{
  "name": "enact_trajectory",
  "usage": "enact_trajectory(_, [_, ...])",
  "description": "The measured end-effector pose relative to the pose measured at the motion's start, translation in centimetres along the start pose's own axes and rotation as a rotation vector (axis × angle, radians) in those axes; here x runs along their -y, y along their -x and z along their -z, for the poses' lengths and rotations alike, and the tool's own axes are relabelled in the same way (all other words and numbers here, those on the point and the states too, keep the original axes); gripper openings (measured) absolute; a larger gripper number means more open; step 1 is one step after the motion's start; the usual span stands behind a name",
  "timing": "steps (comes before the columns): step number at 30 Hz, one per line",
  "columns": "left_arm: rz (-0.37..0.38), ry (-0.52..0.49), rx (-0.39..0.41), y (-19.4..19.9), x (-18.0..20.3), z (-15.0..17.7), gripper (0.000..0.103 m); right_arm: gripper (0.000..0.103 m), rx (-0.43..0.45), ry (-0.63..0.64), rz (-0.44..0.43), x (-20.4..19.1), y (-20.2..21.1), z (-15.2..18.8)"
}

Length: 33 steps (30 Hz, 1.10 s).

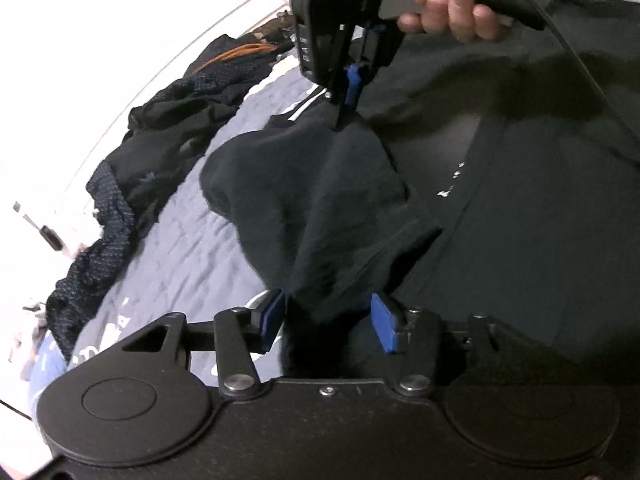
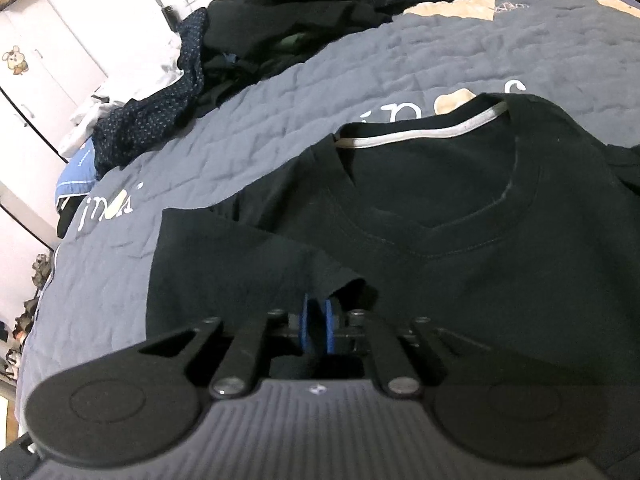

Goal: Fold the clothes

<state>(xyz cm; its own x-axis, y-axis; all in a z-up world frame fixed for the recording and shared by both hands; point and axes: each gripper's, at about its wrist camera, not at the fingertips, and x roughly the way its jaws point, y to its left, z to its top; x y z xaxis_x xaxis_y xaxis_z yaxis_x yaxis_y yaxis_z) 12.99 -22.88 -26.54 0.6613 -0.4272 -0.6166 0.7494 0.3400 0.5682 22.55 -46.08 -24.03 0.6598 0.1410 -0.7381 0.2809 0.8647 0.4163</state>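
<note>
A black T-shirt [image 2: 480,208] with a white-lined collar lies flat on the grey-blue quilt [image 2: 260,112]. In the left wrist view a fold of the T-shirt [image 1: 332,200] is pulled up into a peak. My right gripper [image 1: 345,114] pinches the top of that peak, held by a person's hand [image 1: 452,8]. In its own view the right gripper [image 2: 316,322] has its blue pads almost together, with the cloth's edge at their tips. My left gripper [image 1: 328,322] stands with its pads well apart. The hanging cloth runs down between them.
A heap of dark clothes [image 1: 160,144], some dotted navy, lies along the far side of the quilt [image 1: 188,232]; it also shows in the right wrist view as a clothes pile [image 2: 288,28]. White cupboard doors [image 2: 44,64] stand beyond the bed's left edge.
</note>
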Motion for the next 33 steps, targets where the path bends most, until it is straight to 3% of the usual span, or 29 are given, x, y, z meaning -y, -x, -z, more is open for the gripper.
enact_trajectory(10, [-0.037, -0.056, -0.023, -0.6, -0.4, 1.3, 0.048, 0.009, -0.004, -0.037, -0.02, 0.8, 0.0, 0.2])
enact_trajectory(14, [-0.108, -0.082, -0.013, -1.7, 0.2, 0.9, 0.048, 0.009, 0.007, -0.024, -0.029, 0.6, -0.1, 0.3])
enact_trajectory(16, [-0.152, -0.066, -0.016, -1.6, -0.5, 0.9, 0.028, 0.006, 0.023, -0.01, -0.011, 0.4, -0.3, 0.6])
enact_trajectory(20, [-0.178, 0.077, -0.006, -0.6, -3.7, 1.7, 0.025, 0.001, 0.015, 0.009, 0.004, 0.3, -0.8, 1.1])
enact_trajectory(23, [-0.146, 0.064, -0.043, -1.0, -3.3, 1.7, 0.026, 0.001, -0.006, 0.029, 0.018, 0.2, -1.0, 1.5])
enact_trajectory(27, [-0.125, 0.039, -0.056, -1.0, -2.7, 1.7, 0.026, 0.005, -0.051, 0.101, 0.004, -0.2, 0.4, 0.8])
enact_trajectory(31, [-0.125, 0.044, -0.063, -1.2, -2.8, 1.6, 0.026, 0.014, 0.044, 0.211, -0.042, -2.7, 3.3, -1.5])
enact_trajectory(33, [-0.126, 0.033, -0.063, -1.2, -2.6, 1.5, 0.026, 0.038, 0.085, 0.314, -0.049, -5.4, 3.7, -2.9])
